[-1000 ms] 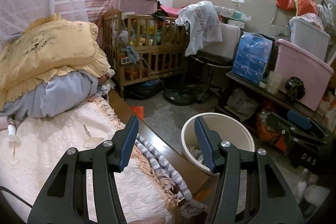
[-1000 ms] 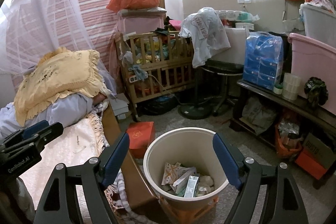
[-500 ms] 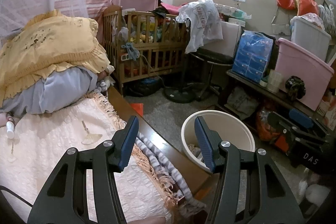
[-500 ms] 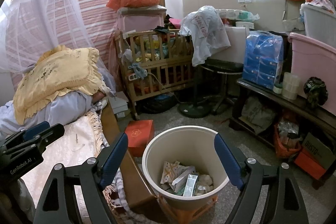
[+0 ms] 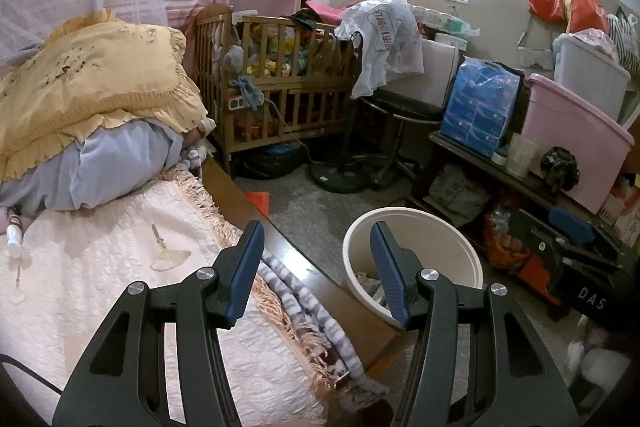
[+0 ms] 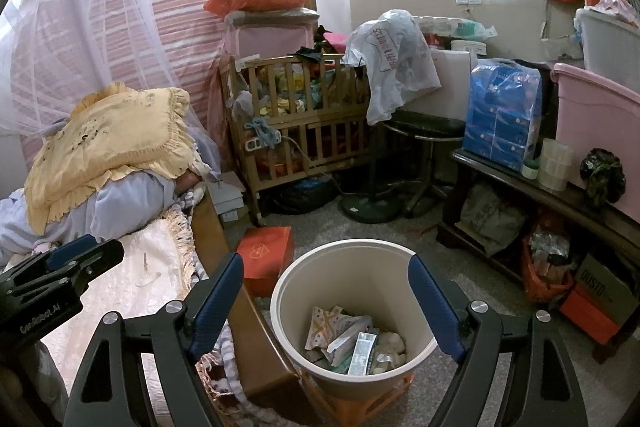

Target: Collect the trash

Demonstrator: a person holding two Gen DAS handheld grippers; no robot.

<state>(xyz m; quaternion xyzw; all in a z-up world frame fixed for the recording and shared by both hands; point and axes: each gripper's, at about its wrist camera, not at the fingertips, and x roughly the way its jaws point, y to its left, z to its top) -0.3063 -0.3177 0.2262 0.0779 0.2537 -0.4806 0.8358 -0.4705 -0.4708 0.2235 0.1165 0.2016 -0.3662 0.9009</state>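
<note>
A cream waste bin (image 6: 348, 245) stands on the floor beside the bed, on an orange crate. Inside it lie wrappers, a small carton and crumpled paper (image 6: 352, 335). My right gripper (image 6: 325, 261) hangs open just above the bin's mouth, nothing between its fingers. My left gripper (image 5: 316, 231) is open and bare too, over the bed's wooden edge with the bin (image 5: 400, 213) to its right. On the quilt lie a small white bottle (image 5: 14, 237) and a pale fan-shaped piece (image 5: 168, 255). Each gripper shows in the other's view: the left gripper (image 6: 60, 267), the right gripper (image 5: 568, 239).
A red box (image 6: 266, 255) sits on the floor by the bed frame. Behind stand a wooden crib (image 6: 300, 123), a black stool (image 6: 424, 131) and a fan base. A low dark bench (image 6: 560, 195) with pink tubs lines the right side. Pillows (image 5: 88, 87) pile up at the bed's head.
</note>
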